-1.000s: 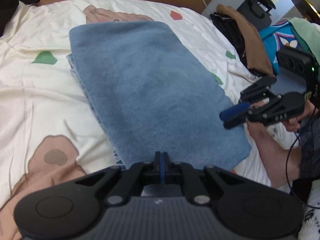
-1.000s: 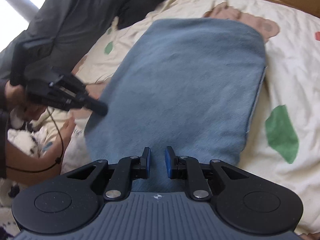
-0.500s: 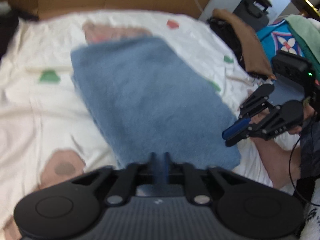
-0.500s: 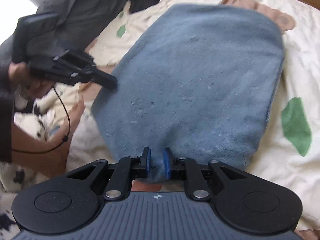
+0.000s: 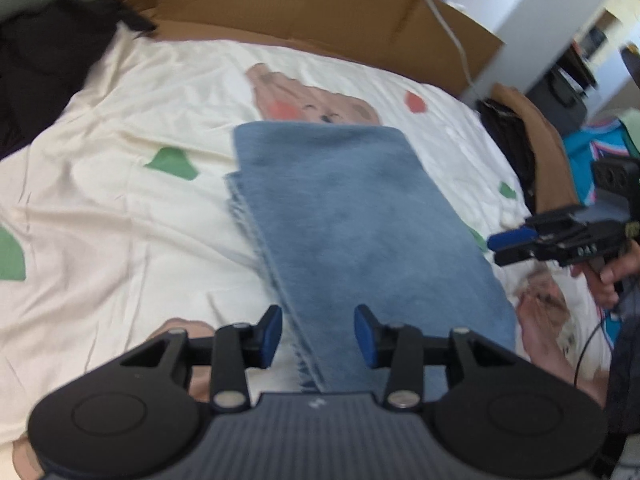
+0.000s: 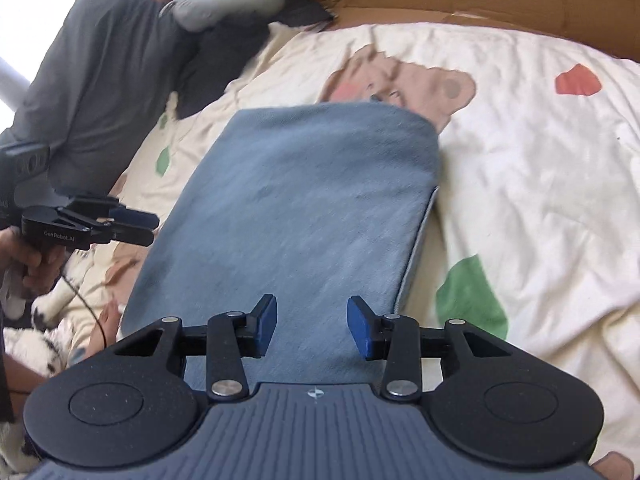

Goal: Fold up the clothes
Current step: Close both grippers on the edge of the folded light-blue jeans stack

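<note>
Blue folded terry-cloth garment [image 5: 352, 216], flat on cream bear-print bedsheet [image 5: 120, 216], ahead of left gripper [image 5: 318, 334] and right gripper [image 6: 311, 326]; both spread, empty.

A folded blue garment [image 6: 296, 216] lies flat on a bear-print bedsheet [image 6: 540, 184]. The right claw [image 6: 312, 326] hovers over its near end, jaws apart; the left claw [image 6: 138, 226], hand-held, hangs beside its left edge.
</note>
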A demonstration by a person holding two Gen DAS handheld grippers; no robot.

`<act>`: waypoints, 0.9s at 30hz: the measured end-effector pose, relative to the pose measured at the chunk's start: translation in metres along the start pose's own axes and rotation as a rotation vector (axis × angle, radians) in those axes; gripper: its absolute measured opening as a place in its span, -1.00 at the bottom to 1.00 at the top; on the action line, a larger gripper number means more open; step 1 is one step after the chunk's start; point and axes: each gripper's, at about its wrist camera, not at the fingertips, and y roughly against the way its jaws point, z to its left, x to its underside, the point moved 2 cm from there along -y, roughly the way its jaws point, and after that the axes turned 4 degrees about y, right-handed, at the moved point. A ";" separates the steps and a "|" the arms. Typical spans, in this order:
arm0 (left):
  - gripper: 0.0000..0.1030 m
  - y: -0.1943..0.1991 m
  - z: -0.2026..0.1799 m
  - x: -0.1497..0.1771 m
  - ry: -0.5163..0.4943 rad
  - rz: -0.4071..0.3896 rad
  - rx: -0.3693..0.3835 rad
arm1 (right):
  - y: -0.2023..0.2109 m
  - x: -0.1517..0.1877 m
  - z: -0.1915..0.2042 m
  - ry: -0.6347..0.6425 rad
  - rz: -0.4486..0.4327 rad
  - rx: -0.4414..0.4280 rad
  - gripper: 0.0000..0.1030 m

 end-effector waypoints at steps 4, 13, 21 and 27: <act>-0.11 -0.009 0.021 -0.006 0.118 -0.032 0.041 | -0.005 -0.002 -0.021 -0.081 -0.005 0.025 0.00; 0.05 -0.033 0.040 -0.017 0.219 -0.045 0.110 | -0.017 -0.005 -0.051 -0.243 -0.069 0.033 0.48; 0.20 -0.052 0.052 -0.004 0.325 0.010 0.190 | -0.036 -0.006 -0.055 -0.280 -0.038 -0.013 0.48; 0.30 -0.072 0.069 -0.005 0.476 0.067 0.287 | -0.052 -0.008 -0.057 -0.312 0.008 -0.064 0.49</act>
